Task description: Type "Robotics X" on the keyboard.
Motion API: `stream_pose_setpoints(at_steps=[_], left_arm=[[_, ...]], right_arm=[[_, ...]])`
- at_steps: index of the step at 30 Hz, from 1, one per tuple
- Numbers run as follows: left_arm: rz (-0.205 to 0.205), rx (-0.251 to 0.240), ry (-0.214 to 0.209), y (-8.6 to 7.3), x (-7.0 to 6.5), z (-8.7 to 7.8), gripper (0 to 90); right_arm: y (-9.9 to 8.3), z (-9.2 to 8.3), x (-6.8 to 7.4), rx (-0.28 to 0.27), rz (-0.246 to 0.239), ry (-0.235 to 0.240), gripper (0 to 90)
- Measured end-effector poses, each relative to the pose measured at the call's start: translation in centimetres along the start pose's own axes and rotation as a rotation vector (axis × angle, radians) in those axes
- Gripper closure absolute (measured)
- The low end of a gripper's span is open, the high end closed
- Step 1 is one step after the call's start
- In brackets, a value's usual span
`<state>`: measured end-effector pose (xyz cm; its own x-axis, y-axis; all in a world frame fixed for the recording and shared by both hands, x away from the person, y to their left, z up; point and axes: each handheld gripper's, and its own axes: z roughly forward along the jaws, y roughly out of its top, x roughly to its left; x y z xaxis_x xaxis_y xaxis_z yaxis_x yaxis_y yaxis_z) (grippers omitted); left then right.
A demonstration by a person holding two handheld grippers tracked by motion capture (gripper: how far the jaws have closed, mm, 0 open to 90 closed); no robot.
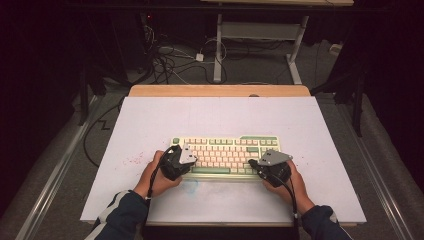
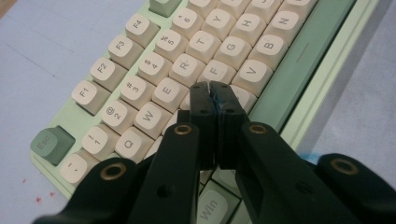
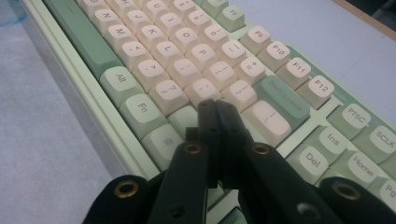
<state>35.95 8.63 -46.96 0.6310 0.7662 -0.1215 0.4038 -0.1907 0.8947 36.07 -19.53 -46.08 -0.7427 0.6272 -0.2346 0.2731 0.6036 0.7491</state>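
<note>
A cream and green keyboard [image 1: 225,152] lies in the middle of the white table. My left gripper [image 1: 176,161] hovers over the keyboard's left end, held in the person's left hand. In the left gripper view its jaws are shut with nothing between them, and the left gripper [image 2: 211,86] has its tips just over the keys near D and C on the keyboard [image 2: 187,60]. My right gripper [image 1: 270,167] sits at the keyboard's right end. Its jaws are also shut and empty, with the right gripper [image 3: 212,103] tips above the keys by the right shift on the keyboard [image 3: 187,56].
The white table [image 1: 220,117] has bare surface behind and to both sides of the keyboard. A wooden edge [image 1: 220,90] runs along the back. Red specks [image 1: 132,160] mark the surface left of the left hand. Cables and a desk frame [image 1: 255,30] lie on the floor beyond.
</note>
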Motion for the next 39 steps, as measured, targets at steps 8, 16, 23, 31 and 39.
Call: stream_pose_setpoints(at_steps=[8, 16, 23, 31, 39], left_arm=[[0.006, -0.001, -0.004, -0.06, -0.12, 0.0, 85.9], [0.022, 0.0, 0.006, -0.44, -0.37, 0.35, 87.1], [0.023, -0.011, 0.007, -0.13, -0.3, 0.06, 85.7], [0.027, -0.027, 0.012, 0.04, -0.25, -0.17, 84.9], [0.032, -0.036, 0.012, 0.07, -0.25, -0.26, 81.7]], right_arm=[[0.0, 0.0, 0.02, 0.0, 0.001, -0.001, 90.0], [0.01, 0.0, 0.03, 0.001, 0.0, -0.002, 90.0], [0.01, 0.0, 0.03, 0.002, 0.0, -0.002, 90.0], [0.01, -0.01, 0.03, 0.001, 0.0, -0.002, 90.0], [0.05, -0.03, 0.04, 0.001, -0.002, -0.003, 90.0]])
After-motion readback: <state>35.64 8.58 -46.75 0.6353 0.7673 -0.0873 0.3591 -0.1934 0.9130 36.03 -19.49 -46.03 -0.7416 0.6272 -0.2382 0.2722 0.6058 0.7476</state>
